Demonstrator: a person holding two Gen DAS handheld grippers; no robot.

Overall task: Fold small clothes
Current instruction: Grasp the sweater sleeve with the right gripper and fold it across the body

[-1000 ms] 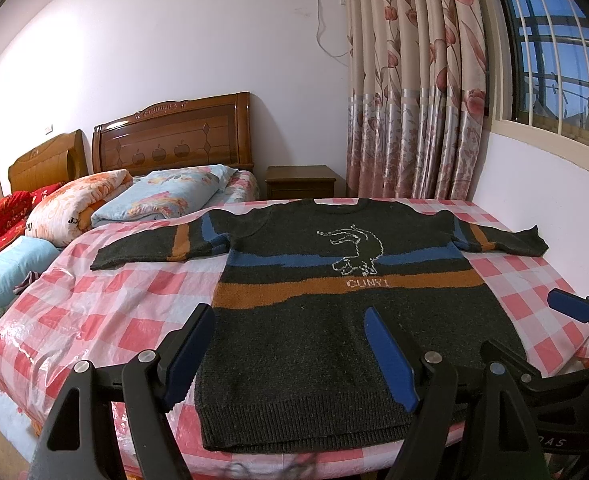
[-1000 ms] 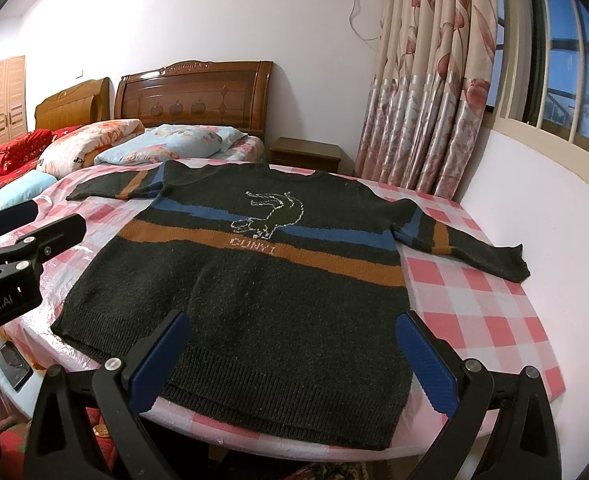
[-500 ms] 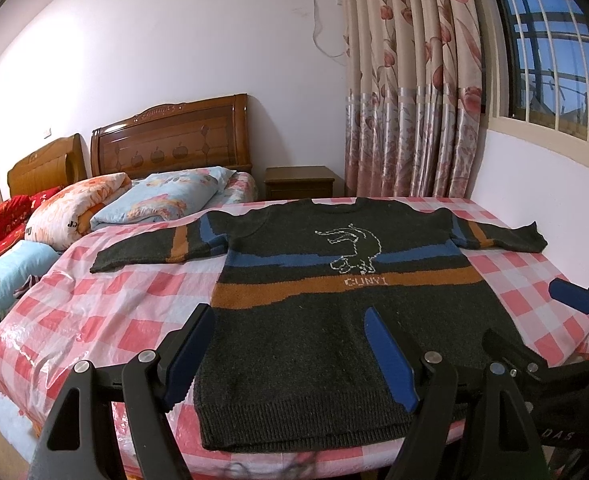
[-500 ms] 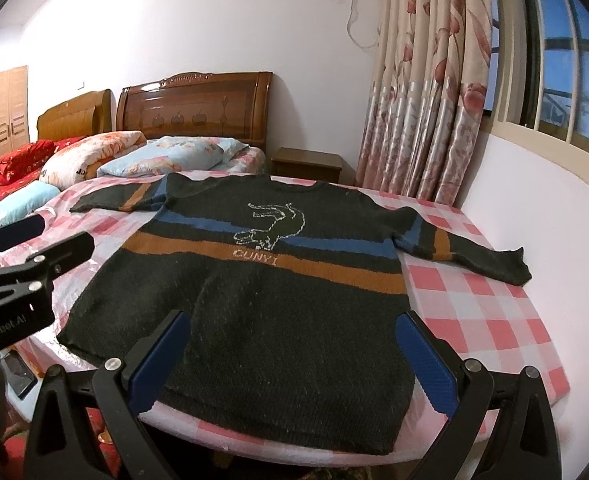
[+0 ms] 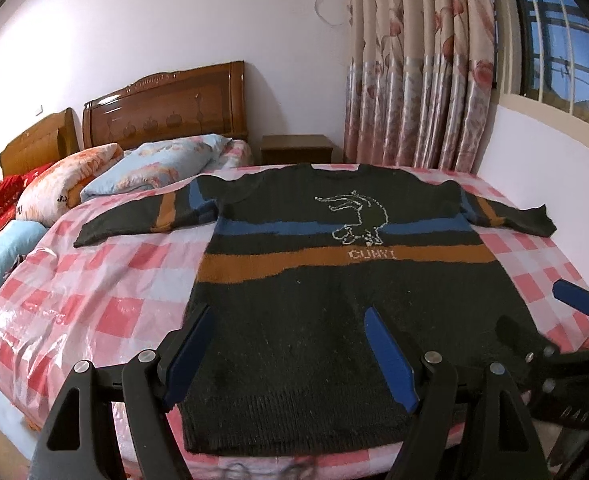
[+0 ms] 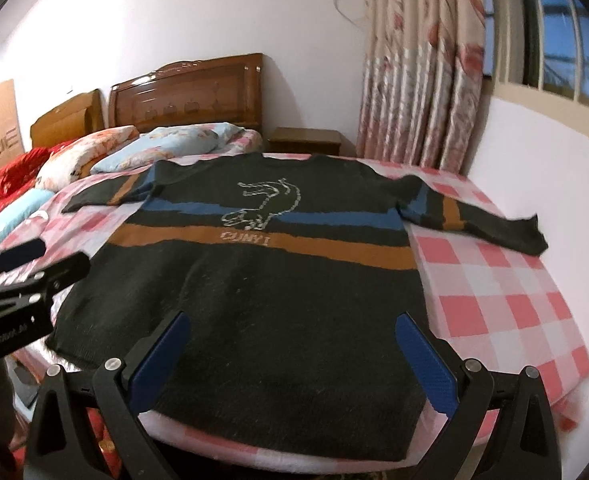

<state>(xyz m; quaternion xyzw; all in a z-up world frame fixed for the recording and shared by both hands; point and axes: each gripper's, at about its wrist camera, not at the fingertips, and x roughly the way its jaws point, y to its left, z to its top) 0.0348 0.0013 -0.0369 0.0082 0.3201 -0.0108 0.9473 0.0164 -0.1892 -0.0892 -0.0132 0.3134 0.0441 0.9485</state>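
Dark knitted sweater (image 5: 334, 292): coarse wool, blue and orange bands, white outlined animal motif; laid flat, sleeves spread, on a bed (image 5: 94, 300) covered in glossy pink-checked plastic sheeting. Left gripper (image 5: 290, 344) and right gripper (image 6: 294, 356): blue ribbed pads held wide apart above the hem, nothing clasped. Pillows (image 5: 154, 164) are stacked by carved wooden headboards (image 5: 166, 108).

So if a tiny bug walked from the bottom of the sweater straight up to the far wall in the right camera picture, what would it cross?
Sweater hem → orange stripe → blue stripe → neckline → nightstand → wall.
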